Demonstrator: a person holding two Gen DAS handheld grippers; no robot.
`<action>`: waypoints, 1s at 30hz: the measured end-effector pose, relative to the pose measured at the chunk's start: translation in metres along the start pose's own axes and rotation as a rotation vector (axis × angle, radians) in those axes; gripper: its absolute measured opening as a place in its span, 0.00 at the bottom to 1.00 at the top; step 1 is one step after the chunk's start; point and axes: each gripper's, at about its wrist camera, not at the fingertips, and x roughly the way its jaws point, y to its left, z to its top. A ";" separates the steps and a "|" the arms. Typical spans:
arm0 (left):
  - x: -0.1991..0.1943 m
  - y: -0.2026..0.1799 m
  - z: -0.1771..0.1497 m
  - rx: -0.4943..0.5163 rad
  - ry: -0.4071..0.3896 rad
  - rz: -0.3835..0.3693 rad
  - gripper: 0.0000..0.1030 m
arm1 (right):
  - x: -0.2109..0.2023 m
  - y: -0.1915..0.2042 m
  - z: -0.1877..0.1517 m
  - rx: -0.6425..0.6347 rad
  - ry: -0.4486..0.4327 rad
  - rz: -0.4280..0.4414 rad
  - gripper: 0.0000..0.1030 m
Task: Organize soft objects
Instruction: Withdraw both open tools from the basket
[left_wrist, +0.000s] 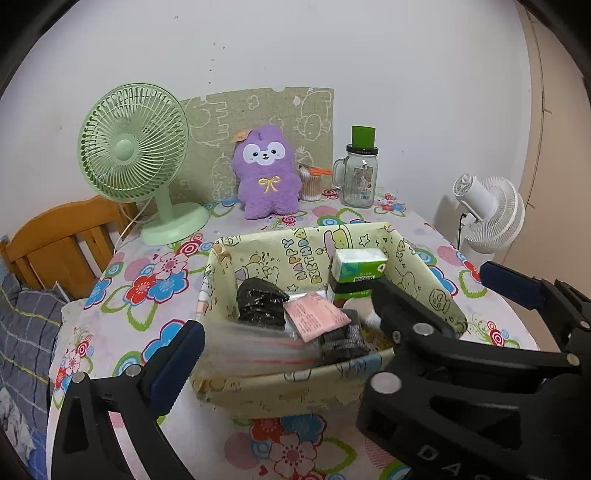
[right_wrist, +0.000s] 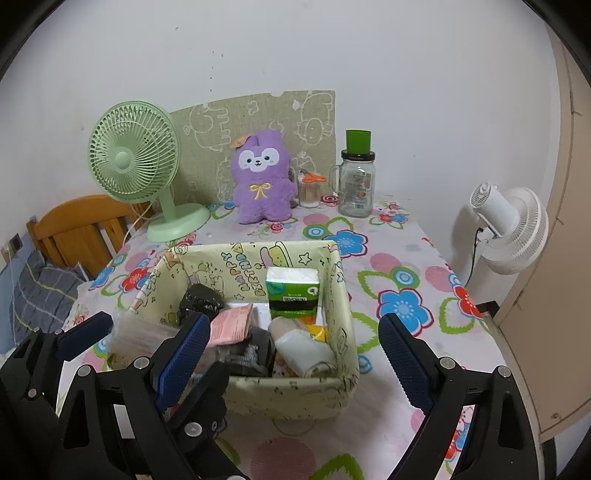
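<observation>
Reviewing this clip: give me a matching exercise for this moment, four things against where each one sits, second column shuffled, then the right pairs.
Things:
1. green tissue pack
2. purple plush toy
3. green desk fan
4. glass jar with green lid

Places:
A. back left of the table
B. standing upright inside the fabric basket
C. back of the table, right of the cotton swab cup
D. against the patterned board, between fan and swab cup

Pairs: 1-B, 2-D, 3-A, 4-C
</observation>
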 end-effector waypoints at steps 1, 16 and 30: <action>-0.002 0.000 -0.001 0.000 0.002 0.002 1.00 | -0.002 -0.001 -0.001 0.000 -0.001 -0.002 0.92; -0.024 -0.004 -0.024 0.007 0.015 0.015 1.00 | -0.038 -0.023 -0.023 0.041 -0.020 -0.048 0.92; -0.054 0.001 -0.045 0.019 0.006 0.031 1.00 | -0.081 -0.037 -0.042 0.042 -0.069 -0.068 0.91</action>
